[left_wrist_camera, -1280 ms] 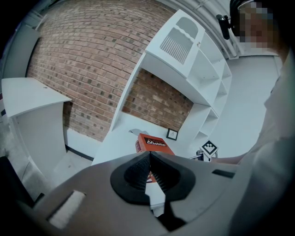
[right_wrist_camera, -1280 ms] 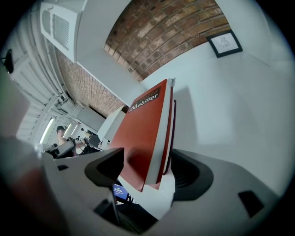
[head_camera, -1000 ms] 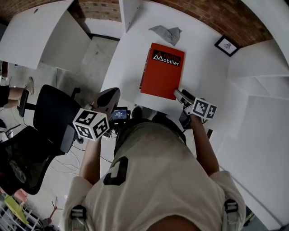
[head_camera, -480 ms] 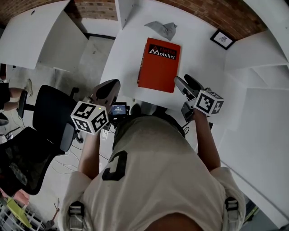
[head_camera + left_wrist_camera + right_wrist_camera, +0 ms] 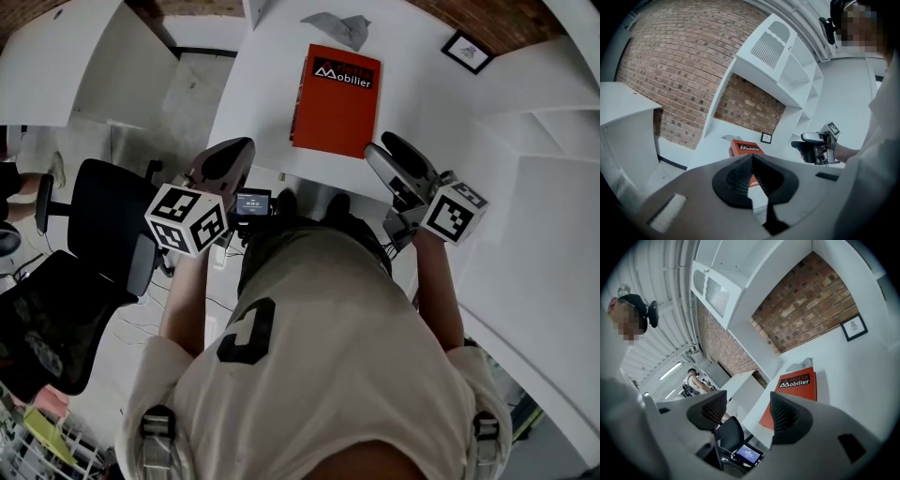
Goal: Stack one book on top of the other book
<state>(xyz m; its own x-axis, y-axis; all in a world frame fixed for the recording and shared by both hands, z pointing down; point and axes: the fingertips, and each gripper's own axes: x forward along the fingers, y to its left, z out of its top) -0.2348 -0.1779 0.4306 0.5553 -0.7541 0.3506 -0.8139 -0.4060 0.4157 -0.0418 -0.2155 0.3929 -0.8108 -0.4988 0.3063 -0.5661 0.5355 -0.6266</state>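
Hovering near the red book [image 5: 336, 98]: left hand-held gripper [image 5: 225, 164] closed, empty; right hand-held gripper [image 5: 382, 148] open, empty. I judge stacking done; next, check edges.

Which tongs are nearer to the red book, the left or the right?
Right. The right tongs, open and empty, are just beside the near right corner of the red book. The left tongs, shut, are farther away, toward its near left.
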